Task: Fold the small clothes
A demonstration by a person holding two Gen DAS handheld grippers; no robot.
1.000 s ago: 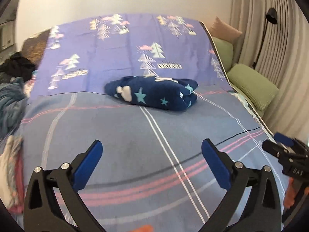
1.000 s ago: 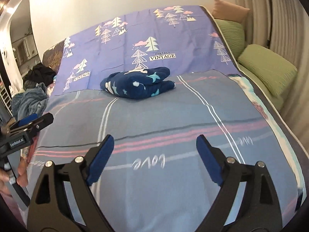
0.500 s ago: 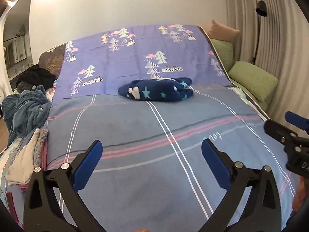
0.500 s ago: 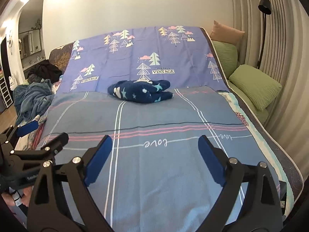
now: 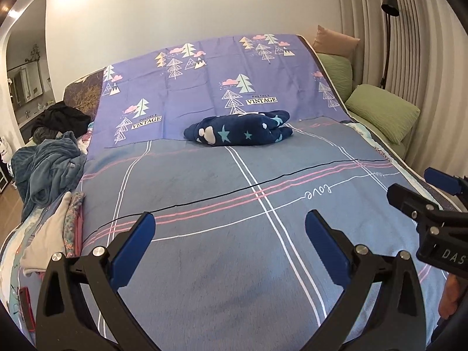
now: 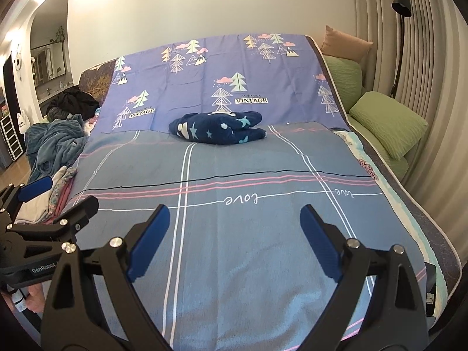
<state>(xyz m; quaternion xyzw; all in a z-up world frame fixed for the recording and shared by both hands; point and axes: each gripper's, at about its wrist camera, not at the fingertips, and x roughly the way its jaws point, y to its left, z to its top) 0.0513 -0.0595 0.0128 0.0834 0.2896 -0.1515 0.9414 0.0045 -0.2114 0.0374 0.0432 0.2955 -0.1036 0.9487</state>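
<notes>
Navy star-printed fleece garment (image 5: 238,130) sits folded far up the blue plaid bedspread (image 5: 234,278), presumably set aside, while left gripper (image 5: 229,244) and right gripper (image 6: 234,238) hover wide open, empty.

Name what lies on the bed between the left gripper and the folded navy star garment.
Nothing: in the left wrist view only bare striped bedspread separates the left gripper from the navy garment.

Both cams sit side by side behind their tools, looking up the bed (image 5: 222,278); each catches the other tool.
</notes>
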